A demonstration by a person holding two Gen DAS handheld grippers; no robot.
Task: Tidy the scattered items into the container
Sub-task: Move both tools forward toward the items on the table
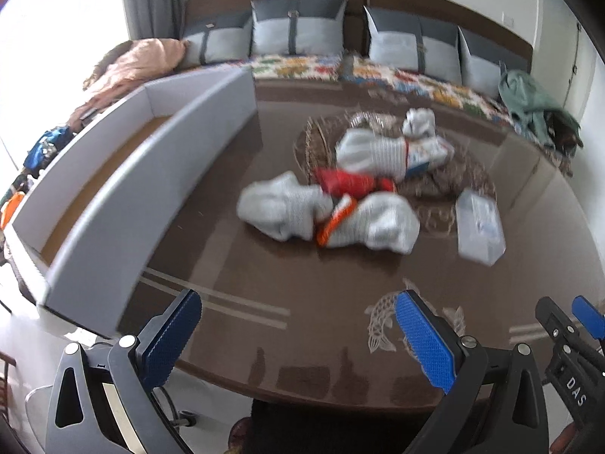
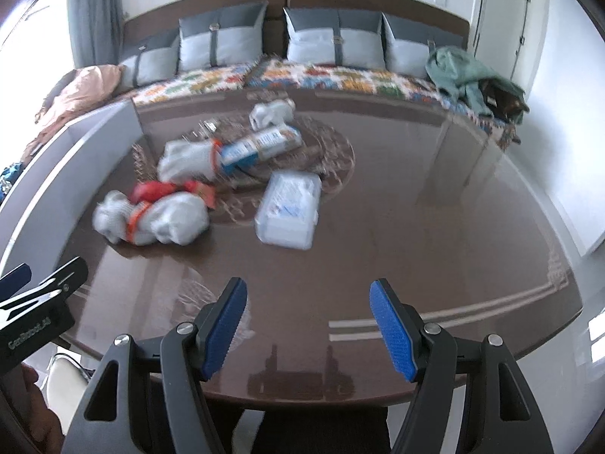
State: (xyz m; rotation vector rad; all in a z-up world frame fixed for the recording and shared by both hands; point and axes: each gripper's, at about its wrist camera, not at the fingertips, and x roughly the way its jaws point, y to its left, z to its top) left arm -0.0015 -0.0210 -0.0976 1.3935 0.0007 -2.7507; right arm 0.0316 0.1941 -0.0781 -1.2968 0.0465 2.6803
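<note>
Left gripper (image 1: 298, 302), right gripper (image 2: 308, 293) — fingers spread, empty — above table (image 2: 416, 227).

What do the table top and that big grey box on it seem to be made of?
Table: probably lacquered wood or glass-covered, since its brown surface mirrors the cushions and grippers. Grey box: likely cardboard, with thin, flat, matt walls and a brown inner floor.

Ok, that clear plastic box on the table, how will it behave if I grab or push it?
The plastic box looks rigid with flat walls, so it should hold shape in a pinch. It lies flat and low, so tipping or rolling seems unlikely. The table is glossy, so a push would probably slide it easily; its smooth walls might slip between the pads.
</note>
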